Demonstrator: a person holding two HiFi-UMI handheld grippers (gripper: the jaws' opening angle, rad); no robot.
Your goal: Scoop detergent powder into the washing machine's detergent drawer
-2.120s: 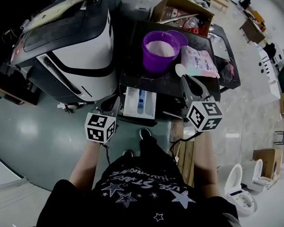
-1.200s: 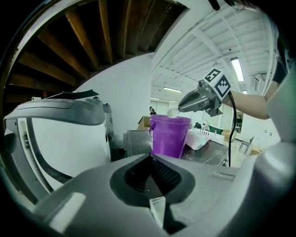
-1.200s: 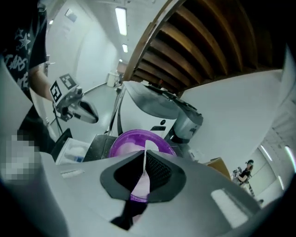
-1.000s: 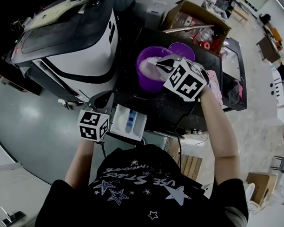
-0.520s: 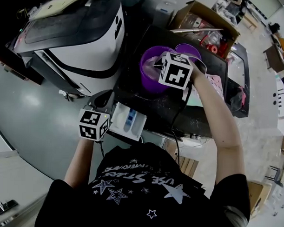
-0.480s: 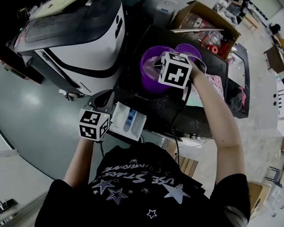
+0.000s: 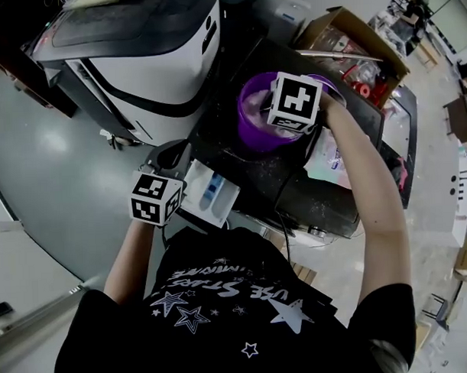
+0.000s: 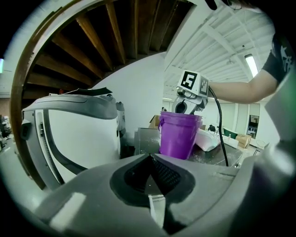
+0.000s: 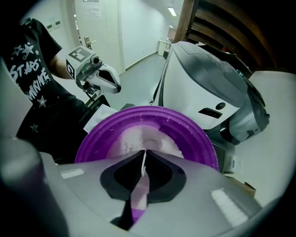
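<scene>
A purple bucket [image 7: 250, 124] of white detergent powder [image 9: 132, 139] stands on the dark table beside the washing machine [image 7: 144, 47]. My right gripper [image 7: 275, 105] points down into the bucket, shut on the thin white handle of a scoop [image 9: 142, 164]. The scoop's bowl dips into the powder, mostly hidden by the jaws. The white detergent drawer [image 7: 211, 194] sticks out at the table's front edge. My left gripper [image 7: 170, 157] hangs just left of the drawer, shut and holding nothing. The left gripper view shows the bucket [image 8: 178, 136] and the right gripper [image 8: 185, 106] above it.
A white and pink detergent bag [image 7: 328, 159] lies right of the bucket. An open cardboard box [image 7: 350, 32] sits behind the table. The right gripper's cable [image 7: 283, 195] trails across the table. Grey floor lies to the left.
The right gripper went from the table's front by the bag, where the scoop lay, up over the bucket and tipped down into it. The left gripper stayed by the drawer.
</scene>
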